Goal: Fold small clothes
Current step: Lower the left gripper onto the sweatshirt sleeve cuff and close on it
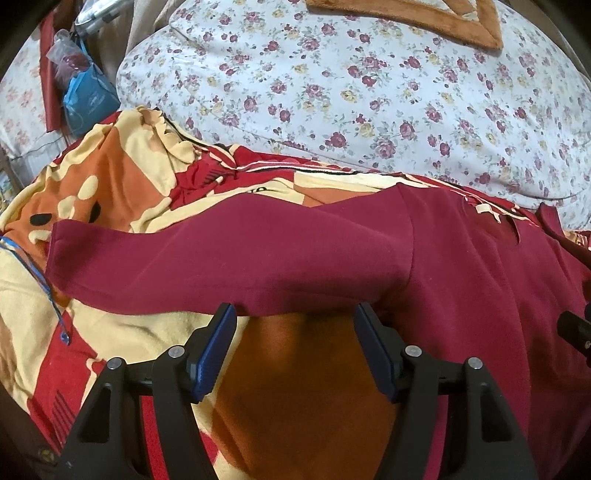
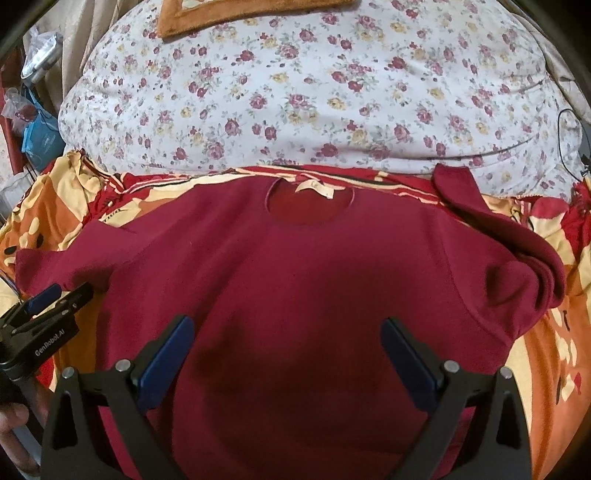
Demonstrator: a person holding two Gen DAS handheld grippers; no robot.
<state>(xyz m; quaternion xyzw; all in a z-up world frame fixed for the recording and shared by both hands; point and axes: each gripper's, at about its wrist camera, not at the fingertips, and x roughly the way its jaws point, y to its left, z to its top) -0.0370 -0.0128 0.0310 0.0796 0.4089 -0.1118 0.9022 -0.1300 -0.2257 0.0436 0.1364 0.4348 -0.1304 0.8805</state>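
A maroon long-sleeved shirt (image 2: 295, 273) lies flat, front up, on a red, orange and cream blanket (image 2: 554, 332). Its neck hole with a cream label (image 2: 314, 190) points away. Its left sleeve (image 1: 229, 258) stretches out sideways; its right sleeve (image 2: 491, 221) is folded back and bunched. My left gripper (image 1: 295, 321) is open, its fingertips just short of the left sleeve's lower edge, near the armpit. It also shows in the right wrist view (image 2: 55, 295). My right gripper (image 2: 288, 332) is open and empty over the shirt's chest.
A big white floral pillow (image 2: 314, 96) lies behind the shirt, with an orange-brown cloth (image 2: 221, 14) on top. Blue bags and clutter (image 1: 85, 96) stand at the far left. A blue cord (image 1: 44, 280) lies on the blanket at left.
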